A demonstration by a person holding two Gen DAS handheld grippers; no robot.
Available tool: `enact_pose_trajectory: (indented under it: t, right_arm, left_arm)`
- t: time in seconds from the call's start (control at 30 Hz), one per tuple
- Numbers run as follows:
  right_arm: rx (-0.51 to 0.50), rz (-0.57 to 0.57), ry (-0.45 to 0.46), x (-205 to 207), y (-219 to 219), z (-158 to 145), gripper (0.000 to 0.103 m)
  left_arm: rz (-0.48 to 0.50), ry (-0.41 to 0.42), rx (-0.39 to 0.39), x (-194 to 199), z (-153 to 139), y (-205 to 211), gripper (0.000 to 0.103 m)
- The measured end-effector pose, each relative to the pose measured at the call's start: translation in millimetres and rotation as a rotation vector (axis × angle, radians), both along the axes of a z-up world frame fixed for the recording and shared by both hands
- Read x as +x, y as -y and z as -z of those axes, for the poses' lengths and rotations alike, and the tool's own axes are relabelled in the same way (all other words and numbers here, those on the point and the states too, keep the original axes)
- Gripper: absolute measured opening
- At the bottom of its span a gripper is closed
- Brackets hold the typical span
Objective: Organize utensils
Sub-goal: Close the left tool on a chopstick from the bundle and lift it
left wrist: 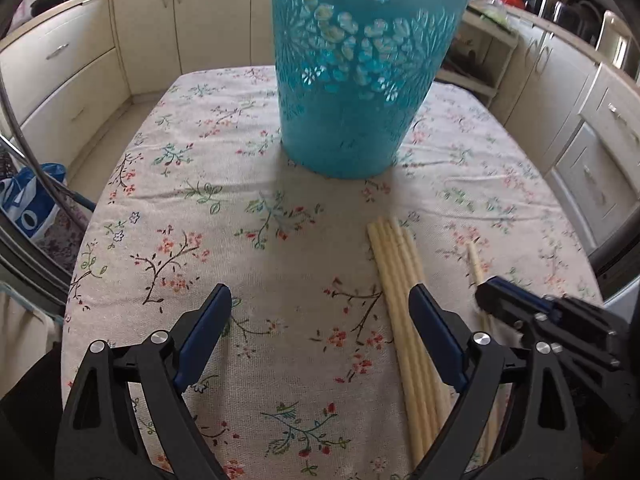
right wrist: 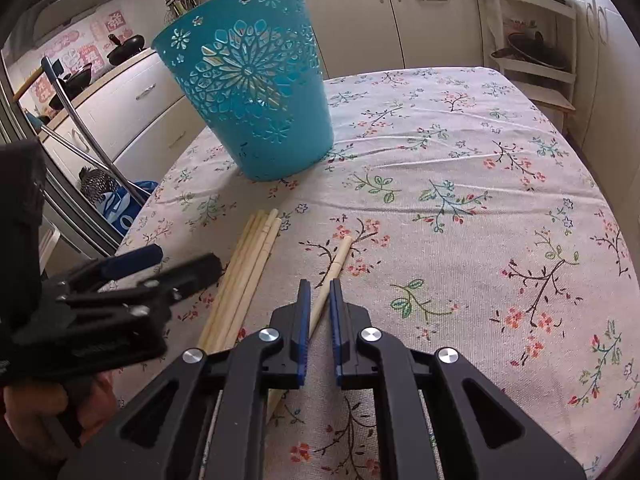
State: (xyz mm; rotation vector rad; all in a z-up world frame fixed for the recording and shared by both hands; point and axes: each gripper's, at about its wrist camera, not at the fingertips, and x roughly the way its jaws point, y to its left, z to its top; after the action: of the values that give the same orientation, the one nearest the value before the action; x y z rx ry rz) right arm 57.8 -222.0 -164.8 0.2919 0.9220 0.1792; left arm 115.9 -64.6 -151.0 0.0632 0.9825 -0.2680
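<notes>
A bundle of several pale wooden chopsticks lies on the flowered tablecloth; it also shows in the right wrist view. One single chopstick lies apart to the right of it. My right gripper is nearly closed around this single chopstick, its blue pads on either side. My left gripper is open and empty, its right finger over the bundle. A teal cut-out basket stands upright on the table beyond the chopsticks, also in the right wrist view.
The table wears a floral cloth. Cream kitchen cabinets surround it. A blue-white bag and metal tubes sit off the table's left side. A white shelf rack stands at the back right.
</notes>
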Motion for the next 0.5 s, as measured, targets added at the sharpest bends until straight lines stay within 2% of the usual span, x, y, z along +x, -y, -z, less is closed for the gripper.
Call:
enact_pose_trajectory:
  t: [0.33, 0.4, 0.43, 0.5]
  right_arm:
    - [0.024, 0.003, -0.005, 0, 2, 0, 0.009]
    - [0.016, 0.001, -0.005, 0, 1, 0, 0.009]
    - [0.013, 0.000, -0.005, 0, 1, 0, 0.009]
    - [0.004, -0.005, -0.006, 0, 0, -1, 0.011]
  left_arm:
    - [0.003, -0.005, 0.111, 0, 4, 10, 0.083]
    - [0.007, -0.003, 0.112, 1, 4, 13, 0.081]
    - [0.012, -0.001, 0.110, 2, 4, 14, 0.079]
    - [0.040, 0.005, 0.104, 6, 3, 18, 0.067]
